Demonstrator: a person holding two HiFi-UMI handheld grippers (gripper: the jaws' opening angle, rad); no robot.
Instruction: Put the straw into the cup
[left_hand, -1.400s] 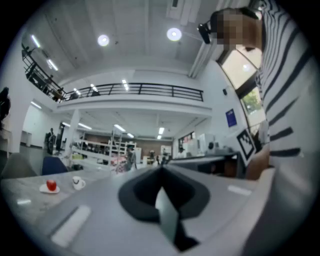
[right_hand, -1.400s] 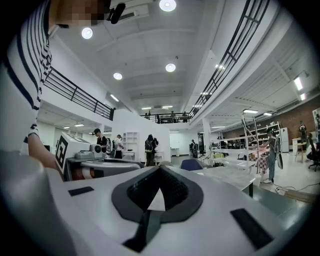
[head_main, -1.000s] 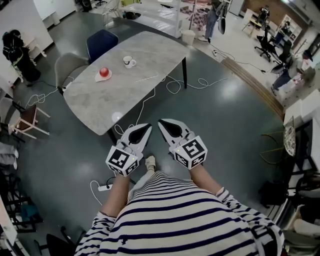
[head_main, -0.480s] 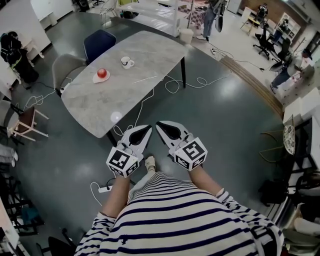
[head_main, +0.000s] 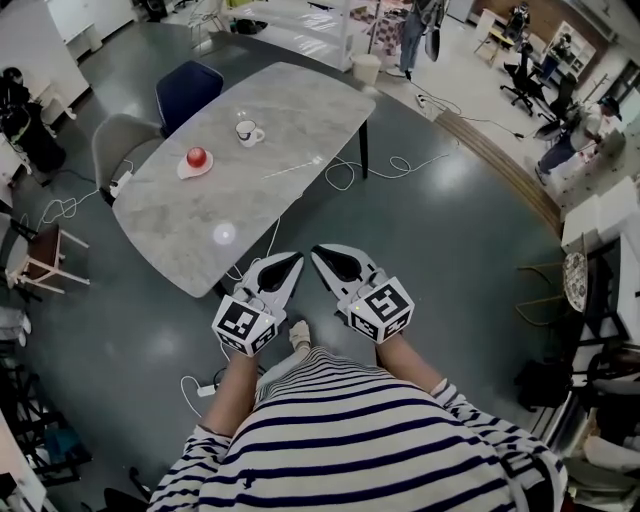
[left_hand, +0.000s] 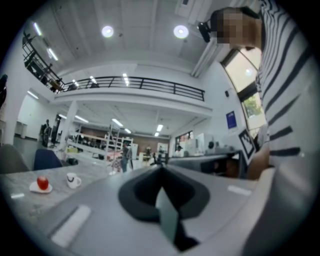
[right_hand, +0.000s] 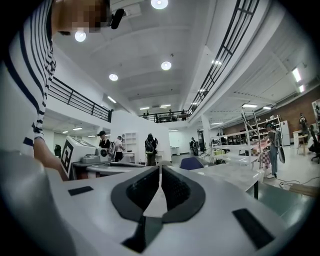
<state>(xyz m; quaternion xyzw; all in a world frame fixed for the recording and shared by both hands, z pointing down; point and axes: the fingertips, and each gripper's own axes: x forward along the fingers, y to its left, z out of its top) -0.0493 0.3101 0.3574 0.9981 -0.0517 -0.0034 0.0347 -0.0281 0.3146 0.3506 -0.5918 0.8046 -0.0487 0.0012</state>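
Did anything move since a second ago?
Only the view shifted: the table, with its cup, straw and red fruit, slid slightly down and left in the head view. Nothing was picked up. The left gripper and right gripper stayed shut, empty, held side by side.

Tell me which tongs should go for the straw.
Right tongs, marginally. Both are shut, empty and short of the table, but the straw lies right of the cup, which the left tongs could steady.
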